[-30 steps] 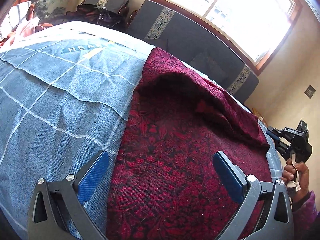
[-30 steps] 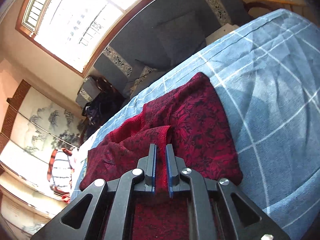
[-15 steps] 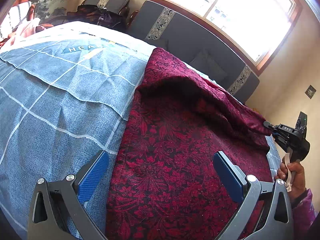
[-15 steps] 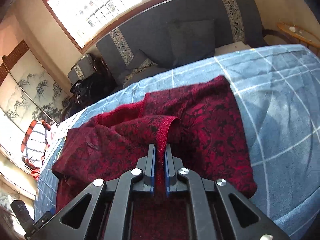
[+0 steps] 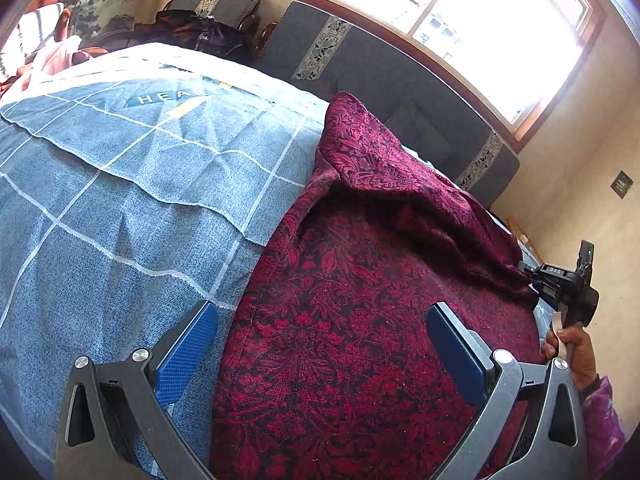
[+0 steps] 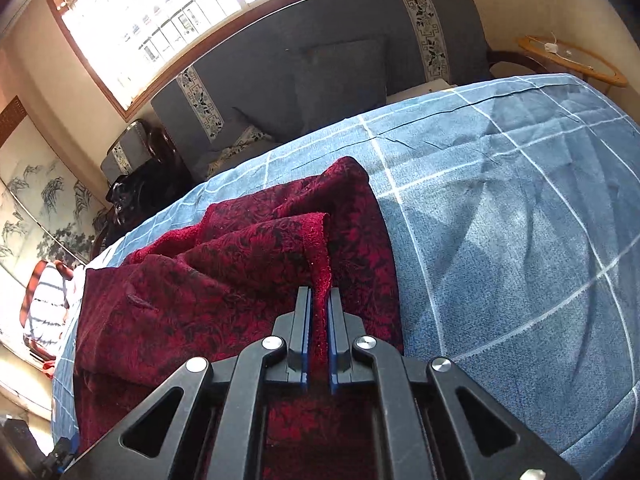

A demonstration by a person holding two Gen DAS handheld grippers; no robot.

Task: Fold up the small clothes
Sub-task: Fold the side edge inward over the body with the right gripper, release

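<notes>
R gripper pulled garment edge closer, jaws pinching it; L gripper wide.

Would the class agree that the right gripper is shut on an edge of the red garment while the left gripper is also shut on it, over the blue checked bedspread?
No. The left gripper is open, holding nothing, as the left wrist view shows. The right gripper is shut on the red garment over the blue checked bedspread.

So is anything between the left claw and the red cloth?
Nothing visible. The open left claw hangs right over the red cloth, with no object between them. The right claw already pinches the cloth's edge.
</notes>
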